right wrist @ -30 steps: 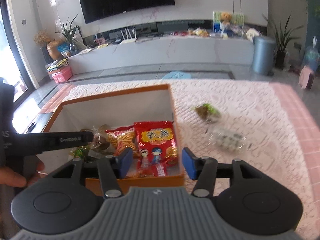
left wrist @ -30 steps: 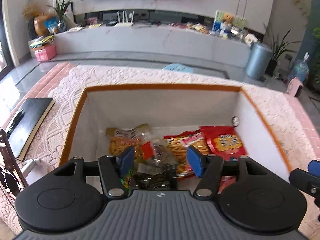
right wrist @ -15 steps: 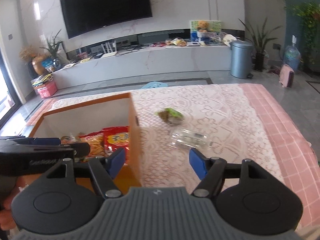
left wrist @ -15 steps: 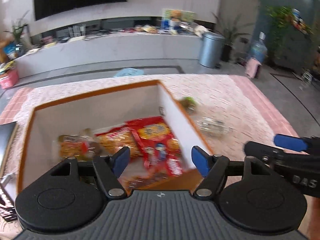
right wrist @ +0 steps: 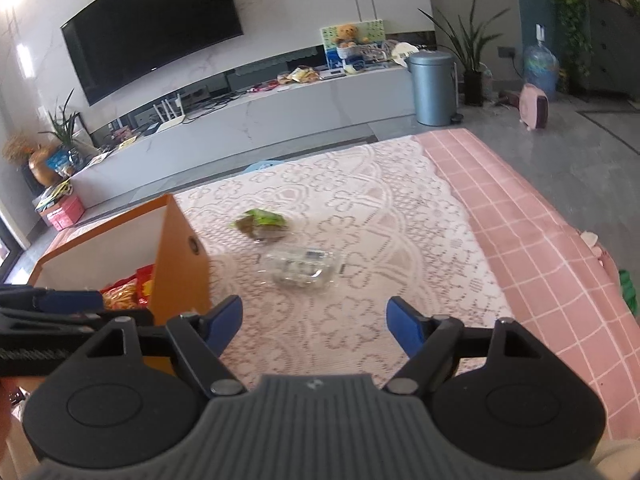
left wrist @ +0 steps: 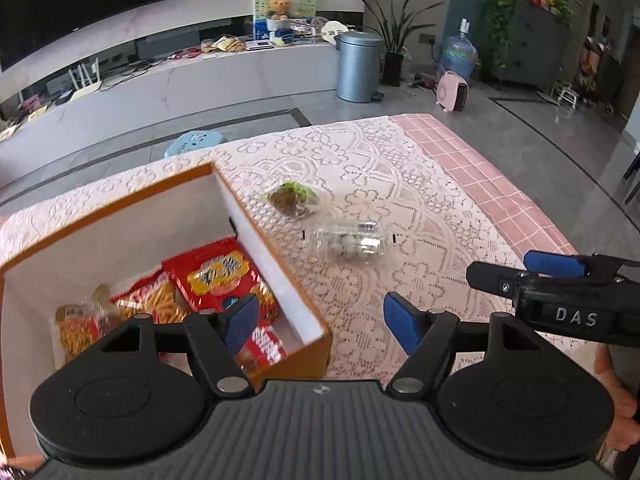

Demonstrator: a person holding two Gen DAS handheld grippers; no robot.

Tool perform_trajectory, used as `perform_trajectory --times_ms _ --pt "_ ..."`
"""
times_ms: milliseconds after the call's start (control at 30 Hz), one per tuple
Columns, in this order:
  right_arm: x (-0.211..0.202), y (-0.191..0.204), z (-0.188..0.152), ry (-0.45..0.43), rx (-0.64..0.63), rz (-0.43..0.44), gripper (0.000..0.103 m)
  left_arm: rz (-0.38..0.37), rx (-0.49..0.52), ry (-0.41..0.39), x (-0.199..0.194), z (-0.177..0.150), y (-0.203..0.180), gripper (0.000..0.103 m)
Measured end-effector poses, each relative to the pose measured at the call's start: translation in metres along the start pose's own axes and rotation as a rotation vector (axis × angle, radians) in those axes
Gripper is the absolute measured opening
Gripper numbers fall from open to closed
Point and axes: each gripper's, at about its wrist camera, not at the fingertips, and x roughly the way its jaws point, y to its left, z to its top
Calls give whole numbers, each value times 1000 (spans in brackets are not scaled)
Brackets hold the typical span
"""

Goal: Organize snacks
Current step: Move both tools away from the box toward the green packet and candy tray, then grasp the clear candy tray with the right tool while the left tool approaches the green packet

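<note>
Left gripper (left wrist: pixel 320 320): jaws spread wide, nothing between the blue pads. It hangs over the near right corner of the orange box (left wrist: pixel 280 276), one pad above the box interior, the other above the lace tablecloth (left wrist: pixel 360 168).

Right gripper (right wrist: pixel 314 322): jaws also wide, empty, over bare tablecloth just right of the box. In the left view it shows at the right edge (left wrist: pixel 556 276), pointing left.

Box contents: red snack bag (left wrist: pixel 216 268) against the right wall, a bag of orange sticks (left wrist: pixel 156 300) beside it, another orange packet (left wrist: pixel 76 328) further left. Printing too blurred to read.

On the cloth, outside the box: a clear packet of pale round pieces (right wrist: pixel 302 268) lies ahead of the right gripper; a small green-and-brown packet (right wrist: pixel 262 224) sits just beyond it, close but whether touching cannot be told. Both blurred.
</note>
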Motion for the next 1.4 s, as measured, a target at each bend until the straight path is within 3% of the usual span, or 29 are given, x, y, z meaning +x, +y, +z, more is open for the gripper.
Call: perform_trajectory --times_ms 233,467,667,967,1400 --pt "29 -17 15 28 -3 20 75 -3 91 46 20 33 -10 78" --pt "82 -4 35 166 -175 114 74 0 151 154 56 50 -11 76" --pt "137 8 40 245 -329 144 76 24 216 199 79 55 -5 74" --pt "199 8 46 227 -366 125 79 35 265 196 97 70 2 74" --pt "209 5 41 171 -339 226 81 20 238 182 124 79 0 74"
